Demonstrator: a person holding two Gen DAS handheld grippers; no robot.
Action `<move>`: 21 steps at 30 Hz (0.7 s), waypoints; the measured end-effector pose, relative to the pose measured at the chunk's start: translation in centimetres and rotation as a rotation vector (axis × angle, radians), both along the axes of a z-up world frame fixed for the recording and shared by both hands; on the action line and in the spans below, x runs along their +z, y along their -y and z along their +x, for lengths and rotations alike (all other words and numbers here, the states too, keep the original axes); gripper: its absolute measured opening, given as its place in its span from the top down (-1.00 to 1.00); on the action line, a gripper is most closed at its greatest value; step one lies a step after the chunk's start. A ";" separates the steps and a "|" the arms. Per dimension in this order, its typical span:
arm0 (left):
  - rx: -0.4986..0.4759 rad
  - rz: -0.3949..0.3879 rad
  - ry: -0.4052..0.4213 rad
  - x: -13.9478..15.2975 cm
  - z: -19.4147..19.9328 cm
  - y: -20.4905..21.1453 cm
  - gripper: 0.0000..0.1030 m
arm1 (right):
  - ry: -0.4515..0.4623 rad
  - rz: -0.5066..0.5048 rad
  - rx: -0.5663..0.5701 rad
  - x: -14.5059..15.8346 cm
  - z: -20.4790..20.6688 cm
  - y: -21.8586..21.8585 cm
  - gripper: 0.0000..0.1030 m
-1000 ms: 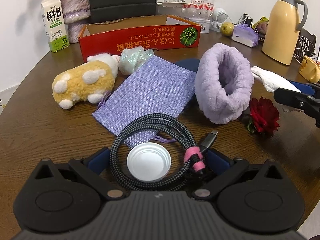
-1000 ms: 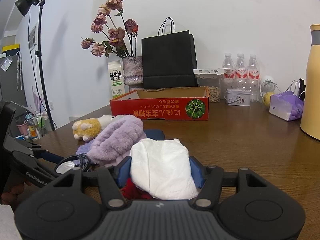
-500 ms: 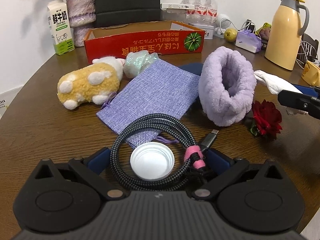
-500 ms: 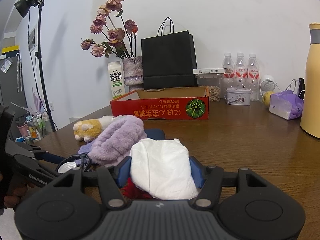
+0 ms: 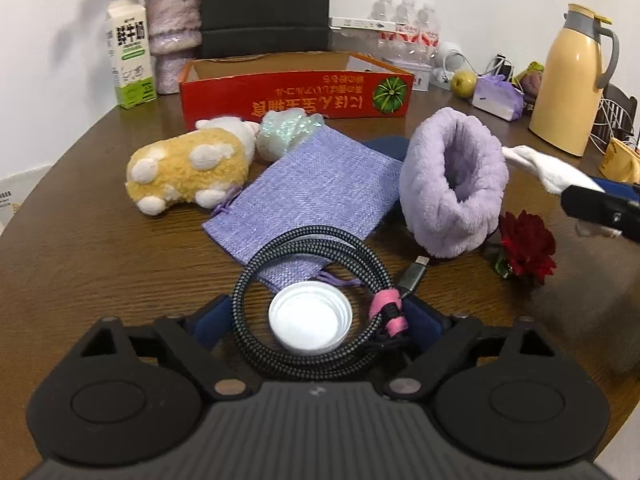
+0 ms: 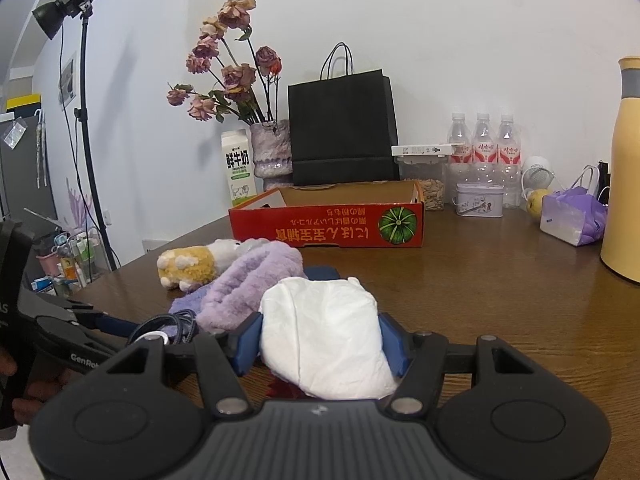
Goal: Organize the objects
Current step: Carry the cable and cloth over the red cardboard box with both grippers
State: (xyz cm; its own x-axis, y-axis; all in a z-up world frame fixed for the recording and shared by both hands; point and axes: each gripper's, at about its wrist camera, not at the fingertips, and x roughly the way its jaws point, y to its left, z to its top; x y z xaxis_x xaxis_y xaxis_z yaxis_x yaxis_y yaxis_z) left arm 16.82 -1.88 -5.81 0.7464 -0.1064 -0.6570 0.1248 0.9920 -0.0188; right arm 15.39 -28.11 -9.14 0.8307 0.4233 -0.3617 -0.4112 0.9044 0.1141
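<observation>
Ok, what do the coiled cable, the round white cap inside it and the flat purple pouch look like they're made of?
Coiled cable: a braided fabric jacket, judging by the black-and-grey woven pattern, matte; a pink strap binds it.
White cap: probably plastic, smooth with a slight sheen and ridged rings inside.
Purple pouch: coarse woven cloth, linen or burlap-like, since the weave grain shows; matte, with a drawstring.

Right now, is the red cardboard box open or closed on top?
Open. The red cardboard box has no lid, and the right wrist view shows its brown inner walls; whether anything lies inside cannot be told.
</observation>
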 end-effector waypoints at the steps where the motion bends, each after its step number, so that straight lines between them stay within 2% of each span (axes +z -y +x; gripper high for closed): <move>1: 0.005 0.013 0.012 0.0 -0.3 0.1 -0.76 | 0.003 -0.001 -0.001 0.2 -0.1 0.0 -0.17; 9: 0.022 0.021 0.079 1.8 -2.1 0.0 -0.75 | 0.021 -0.013 -0.007 1.1 -1.1 -0.3 -0.17; 21: 0.090 0.015 0.188 6.3 -2.9 -0.4 -0.76 | 0.086 -0.017 0.009 3.5 -1.0 -2.3 -0.17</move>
State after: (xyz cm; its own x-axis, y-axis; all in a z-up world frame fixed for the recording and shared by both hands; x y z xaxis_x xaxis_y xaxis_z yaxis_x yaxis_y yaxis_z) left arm 13.88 -1.46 0.48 0.8623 -0.0249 -0.5058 0.0354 0.9993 0.0111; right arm 14.35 -25.77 -5.65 0.8553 0.4251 -0.2961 -0.4266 0.9022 0.0630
